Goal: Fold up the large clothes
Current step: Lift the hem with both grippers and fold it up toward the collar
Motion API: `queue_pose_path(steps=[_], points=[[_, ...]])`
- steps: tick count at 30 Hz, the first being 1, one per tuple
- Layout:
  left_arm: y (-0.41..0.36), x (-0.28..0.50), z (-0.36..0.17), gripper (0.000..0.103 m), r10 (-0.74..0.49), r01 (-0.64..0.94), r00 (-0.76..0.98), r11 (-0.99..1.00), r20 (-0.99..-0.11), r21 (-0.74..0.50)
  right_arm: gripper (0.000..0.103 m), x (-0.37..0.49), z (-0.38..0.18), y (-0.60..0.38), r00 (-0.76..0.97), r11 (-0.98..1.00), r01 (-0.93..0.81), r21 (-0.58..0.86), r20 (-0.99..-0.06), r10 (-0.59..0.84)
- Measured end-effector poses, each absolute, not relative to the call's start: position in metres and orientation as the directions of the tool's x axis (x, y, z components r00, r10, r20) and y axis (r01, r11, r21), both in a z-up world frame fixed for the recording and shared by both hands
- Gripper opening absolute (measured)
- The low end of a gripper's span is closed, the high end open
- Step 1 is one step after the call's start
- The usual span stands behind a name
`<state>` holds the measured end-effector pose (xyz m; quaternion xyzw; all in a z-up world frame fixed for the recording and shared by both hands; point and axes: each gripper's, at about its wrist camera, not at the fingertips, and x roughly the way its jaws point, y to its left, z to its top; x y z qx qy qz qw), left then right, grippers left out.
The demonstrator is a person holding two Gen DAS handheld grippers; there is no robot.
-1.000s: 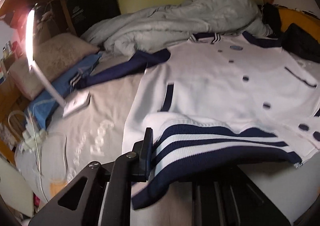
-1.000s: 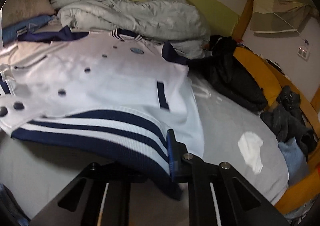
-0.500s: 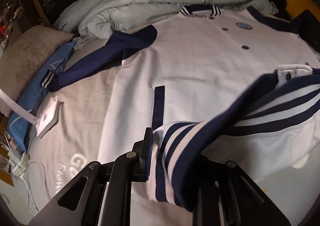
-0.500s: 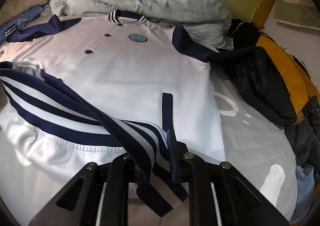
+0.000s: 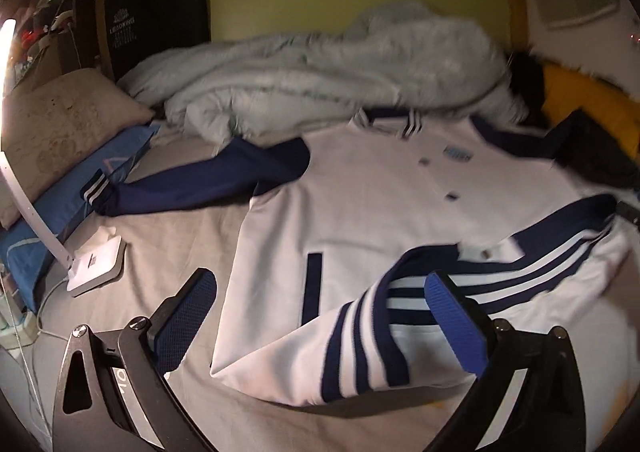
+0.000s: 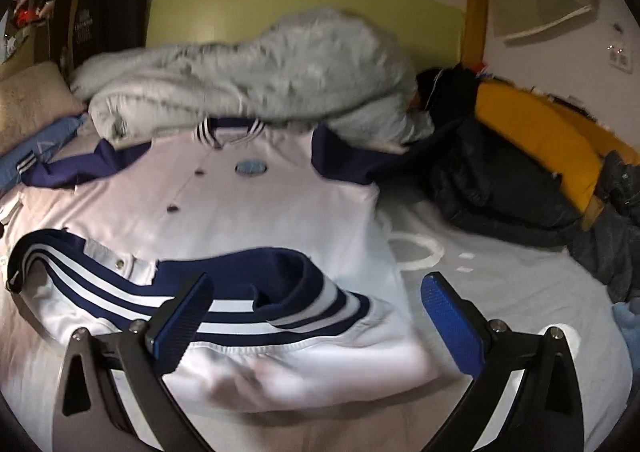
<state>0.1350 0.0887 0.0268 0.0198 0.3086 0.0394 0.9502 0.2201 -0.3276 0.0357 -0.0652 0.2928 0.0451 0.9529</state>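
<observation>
Jacket hem folded up | L gripper & R gripper — jaws just opened

A bed with a grey sheet carries a white and navy jacket laid flat, its striped hem folded up. Behind it lies a crumpled grey blanket; to the left a pillow, to the right dark clothes.
</observation>
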Motion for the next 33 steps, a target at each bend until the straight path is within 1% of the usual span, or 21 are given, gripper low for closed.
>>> queue_pose_path(steps=[3, 4, 6, 9, 10, 12, 14, 15, 16, 17, 18, 19, 20, 21, 23, 24, 27, 30, 32, 33], points=[[0.086, 0.125, 0.032, 0.103, 0.07, -0.042, 0.8, 0.997, -0.596, 0.06, 0.103, 0.208, 0.042, -0.332, 0.829, 0.986, -0.126, -0.113, -0.558, 0.042], [0.085, 0.124, 0.031, 0.103, 0.061, -0.03, 0.789, 0.998, -0.611, 0.06, 0.103, 0.207, 0.041, -0.334, 0.823, 0.986, -0.129, -0.107, -0.566, 0.046], [0.079, 0.126, 0.022, 0.103, 0.034, 0.01, 0.738, 0.998, -0.674, 0.061, 0.103, 0.207, 0.039, -0.337, 0.8, 0.988, -0.133, -0.08, -0.598, 0.06], [0.067, 0.13, 0.001, 0.103, -0.032, 0.09, 0.638, 0.995, -0.77, 0.033, 0.103, 0.213, 0.03, -0.342, 0.716, 0.982, -0.188, 0.022, -0.682, 0.152], [0.062, 0.131, -0.005, 0.103, -0.035, 0.101, 0.619, 0.994, -0.785, 0.036, 0.103, 0.213, 0.027, -0.344, 0.689, 0.976, -0.208, 0.07, -0.698, 0.197], [0.056, 0.132, -0.013, 0.103, -0.014, 0.105, 0.602, 0.992, -0.798, 0.062, 0.103, 0.214, 0.027, -0.347, 0.668, 0.964, -0.227, 0.139, -0.698, 0.258], [0.054, 0.133, -0.017, 0.103, -0.017, 0.109, 0.591, 0.992, -0.806, 0.059, 0.098, 0.211, 0.031, -0.348, 0.694, 0.958, -0.241, 0.158, -0.662, 0.284], [0.054, 0.133, -0.018, 0.103, -0.05, 0.122, 0.58, 0.992, -0.813, 0.026, 0.09, 0.209, 0.032, -0.348, 0.715, 0.961, -0.237, 0.146, -0.643, 0.274], [0.052, 0.133, -0.018, 0.102, -0.105, 0.142, 0.559, 0.989, -0.822, -0.03, 0.075, 0.207, 0.035, -0.347, 0.738, 0.966, -0.227, 0.128, -0.624, 0.256], [0.052, 0.131, -0.016, 0.091, -0.159, 0.158, 0.541, 0.984, -0.826, -0.086, 0.066, 0.205, 0.037, -0.346, 0.746, 0.963, -0.237, 0.127, -0.611, 0.264], [0.05, 0.13, -0.014, 0.074, -0.196, 0.168, 0.534, 0.978, -0.823, -0.124, 0.052, 0.204, 0.037, -0.344, 0.736, 0.953, -0.27, 0.141, -0.608, 0.298], [0.049, 0.129, -0.011, 0.067, -0.217, 0.178, 0.532, 0.974, -0.819, -0.143, 0.044, 0.204, 0.037, -0.341, 0.722, 0.943, -0.298, 0.15, -0.611, 0.325], [0.047, 0.128, -0.01, 0.056, -0.217, 0.181, 0.533, 0.973, -0.818, -0.14, 0.041, 0.205, 0.034, -0.334, 0.694, 0.93, -0.335, 0.151, -0.628, 0.351], [0.046, 0.13, -0.012, 0.045, -0.206, 0.18, 0.533, 0.975, -0.82, -0.128, 0.033, 0.207, 0.029, -0.327, 0.671, 0.927, -0.35, 0.134, -0.655, 0.348], [0.047, 0.137, -0.021, 0.036, -0.181, 0.172, 0.518, 0.979, -0.836, -0.106, 0.032, 0.215, 0.014, -0.316, 0.647, 0.938, -0.336, 0.084, -0.703, 0.294], [0.049, 0.142, -0.028, 0.034, -0.166, 0.154, 0.507, 0.983, -0.846, -0.1, 0.032, 0.221, 0.005, -0.314, 0.634, 0.948, -0.311, 0.062, -0.73, 0.255], [0.064, 0.155, -0.042, 0.025, -0.062, 0.067, 0.516, 0.997, -0.855, -0.033, 0.032, 0.244, -0.017, -0.322, 0.599, 0.972, -0.228, 0.062, -0.777, 0.19], [0.08, 0.162, -0.037, 0.025, 0.044, -0.013, 0.571, 0.999, -0.82, 0.045, 0.033, 0.258, -0.024, -0.335, 0.62, 0.988, -0.153, 0.013, -0.777, 0.106], [0.088, 0.165, -0.03, 0.025, 0.169, -0.083, 0.618, 0.985, -0.768, 0.15, 0.039, 0.267, -0.027, -0.344, 0.624, 0.993, -0.119, -0.001, -0.778, 0.074], [0.092, 0.167, -0.027, 0.026, 0.23, -0.115, 0.639, 0.972, -0.734, 0.204, 0.045, 0.272, -0.029, -0.349, 0.629, 0.995, -0.095, -0.015, -0.776, 0.048]])
